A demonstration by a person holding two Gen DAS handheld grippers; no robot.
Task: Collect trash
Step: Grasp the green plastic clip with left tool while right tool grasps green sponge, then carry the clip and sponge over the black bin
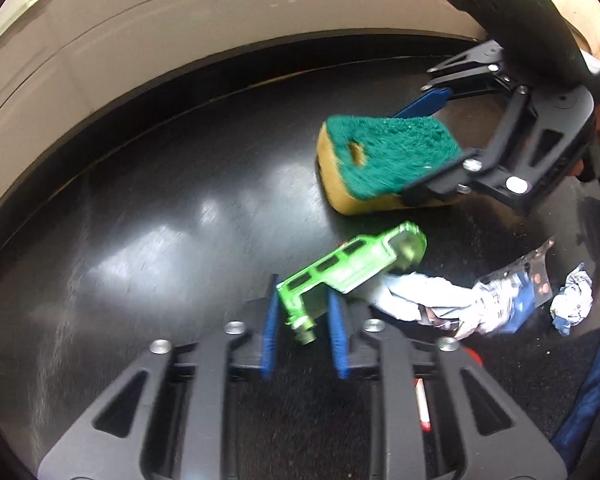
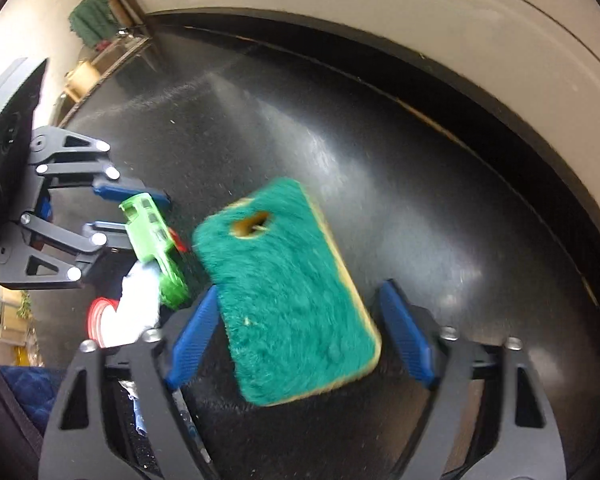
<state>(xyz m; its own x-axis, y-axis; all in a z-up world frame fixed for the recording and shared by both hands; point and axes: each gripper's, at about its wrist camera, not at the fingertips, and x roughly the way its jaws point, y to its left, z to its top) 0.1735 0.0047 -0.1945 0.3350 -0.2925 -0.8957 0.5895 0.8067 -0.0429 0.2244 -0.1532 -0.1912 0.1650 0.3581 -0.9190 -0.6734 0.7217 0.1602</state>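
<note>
My left gripper (image 1: 304,332) is shut on a bright green toy car (image 1: 352,268), held above the black table (image 1: 140,220); it also shows in the right wrist view (image 2: 152,236). My right gripper (image 2: 300,340) stands open around a green-topped yellow sponge (image 2: 292,292), which sits tilted between the blue pads (image 2: 192,336) without clear contact. The sponge (image 1: 384,160) and the right gripper (image 1: 428,148) also appear in the left wrist view. Crumpled white and foil wrappers (image 1: 460,304) lie on the table at the right, below the toy car.
A small crumpled paper ball (image 1: 572,300) lies at the far right. A red round lid (image 2: 98,316) and white crumpled paper (image 2: 140,304) lie at the left of the right wrist view. A red-tipped pen (image 1: 422,408) lies beneath my left gripper. A beige wall borders the table's far edge.
</note>
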